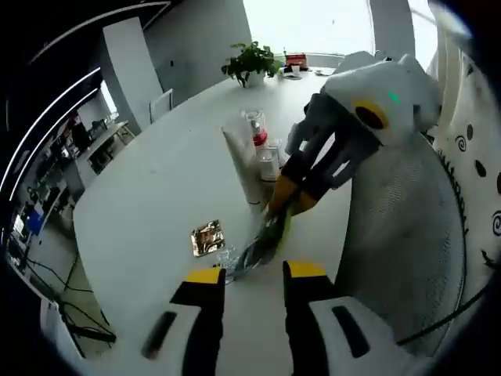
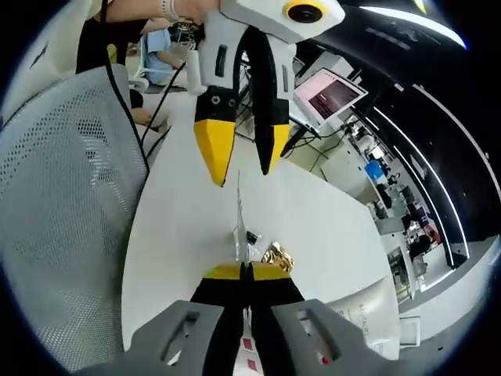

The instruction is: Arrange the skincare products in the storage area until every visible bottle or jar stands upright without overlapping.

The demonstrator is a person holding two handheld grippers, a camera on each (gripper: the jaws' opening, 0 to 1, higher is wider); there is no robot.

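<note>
My right gripper [image 2: 245, 272] is shut on a thin flat sachet [image 2: 239, 223], seen edge-on above the white table [image 2: 180, 235]. In the left gripper view the same sachet [image 1: 262, 243] looks green and dark, hanging from the right gripper [image 1: 283, 200] just above the table. My left gripper [image 1: 255, 274] is open and holds nothing, its tips just short of the sachet's lower end; in the right gripper view the left gripper [image 2: 243, 157] hangs open above the sachet. Behind stand a white tube [image 1: 243, 168], a red-capped bottle [image 1: 254, 129] and small jars [image 1: 270, 160]. A gold packet [image 1: 207, 237] lies flat.
A grey mesh chair [image 1: 407, 235] stands close on the right of the table. A potted plant [image 1: 250, 63] sits at the table's far end. A laptop [image 2: 333, 94] and desks lie beyond the table edge. A person's arm [image 2: 141, 12] holds the left gripper.
</note>
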